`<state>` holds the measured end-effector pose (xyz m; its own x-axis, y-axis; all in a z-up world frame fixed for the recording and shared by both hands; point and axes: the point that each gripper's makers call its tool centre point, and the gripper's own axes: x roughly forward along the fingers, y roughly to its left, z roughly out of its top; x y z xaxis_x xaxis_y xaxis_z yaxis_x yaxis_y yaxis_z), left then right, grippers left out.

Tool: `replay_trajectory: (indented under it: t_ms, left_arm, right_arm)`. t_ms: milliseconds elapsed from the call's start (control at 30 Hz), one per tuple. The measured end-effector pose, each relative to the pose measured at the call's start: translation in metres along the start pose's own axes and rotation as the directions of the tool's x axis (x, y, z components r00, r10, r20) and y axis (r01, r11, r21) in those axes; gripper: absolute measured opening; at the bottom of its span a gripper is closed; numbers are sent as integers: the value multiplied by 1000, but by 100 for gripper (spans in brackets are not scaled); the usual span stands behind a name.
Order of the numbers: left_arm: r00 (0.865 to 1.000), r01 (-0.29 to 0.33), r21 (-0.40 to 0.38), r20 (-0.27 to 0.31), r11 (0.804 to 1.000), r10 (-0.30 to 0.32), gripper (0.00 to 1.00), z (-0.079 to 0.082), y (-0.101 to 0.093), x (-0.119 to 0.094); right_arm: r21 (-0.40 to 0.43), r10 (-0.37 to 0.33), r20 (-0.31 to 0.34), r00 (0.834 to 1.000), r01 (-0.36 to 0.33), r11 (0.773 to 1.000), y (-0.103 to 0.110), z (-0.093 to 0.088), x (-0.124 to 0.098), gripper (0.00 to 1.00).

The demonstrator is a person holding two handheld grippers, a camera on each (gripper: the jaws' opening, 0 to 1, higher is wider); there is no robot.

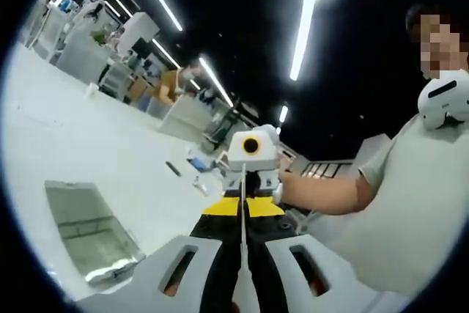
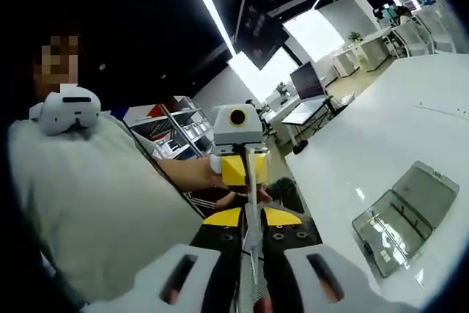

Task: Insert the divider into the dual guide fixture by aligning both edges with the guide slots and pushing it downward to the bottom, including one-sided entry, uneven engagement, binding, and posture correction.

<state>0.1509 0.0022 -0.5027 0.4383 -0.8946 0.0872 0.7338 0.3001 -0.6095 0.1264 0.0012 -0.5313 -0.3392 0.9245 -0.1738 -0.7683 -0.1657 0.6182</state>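
**Above the white counter, two tongs clamp one thin divider edge-on**

Over the white counter [image 1: 66, 144], the left tongs [image 1: 242, 269] and the right tongs [image 2: 251, 273] meet head-on, each clenched on an opposite end of the thin, pale flat divider [image 1: 243, 210], which is lifted clear of the surface. In the left gripper view the sheet runs as a narrow line from between the white jaws up to the other tool's yellow-and-black jaw faces; the right gripper view mirrors this, the divider [image 2: 251, 210] stretching to the left tongs' yellow tip. The clear plastic rectangular fixture tray [image 1: 91, 232] lies flat on the counter, well apart from the divider; in the right gripper view the tray [image 2: 403, 218] sits lower right, its inner ribs glinting under the ceiling strip lights [image 1: 304, 20]. A person in a light grey T-shirt [image 1: 410, 203] holds the tools, a white headset [image 1: 444, 99] hanging at the chest. Small dark and white items [image 1: 192, 166] lie farther along the counter, too blurred to identify. No brand, label or writing is legible anywhere.
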Motion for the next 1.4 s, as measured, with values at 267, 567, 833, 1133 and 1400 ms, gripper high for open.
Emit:
replay_trajectory:
  t_ms: [267, 567, 833, 1133, 1400]
  left_arm:
    - [1000, 7, 3, -1, 1000, -7, 0, -1, -1, -1]
    - [1000, 8, -6, 3, 1000, -8, 0, -1, -1, -3]
    - [1000, -20, -8, 9, 1000, 20, 2, -2, 4, -4]
    - [996, -85, 6, 10, 996, 84, 12, -4, 17, -11]
    - [984, -179, 40, 3, 983, 179, 17, -8, 37, -27]
  right_arm:
    - [18, 14, 1, 1000, -14, 1000, 3, -1, 1, 2]
    - [25, 7, 4, 1000, -8, 1000, 4, -1, 3, 1]
    - [54, -27, -10, 1000, 27, 998, 1, -1, 4, 0]
    - [65, -60, -23, 998, 61, 996, -2, 2, 6, 0]
    - [91, -121, -41, 992, 124, 988, -18, -2, 4, 0]
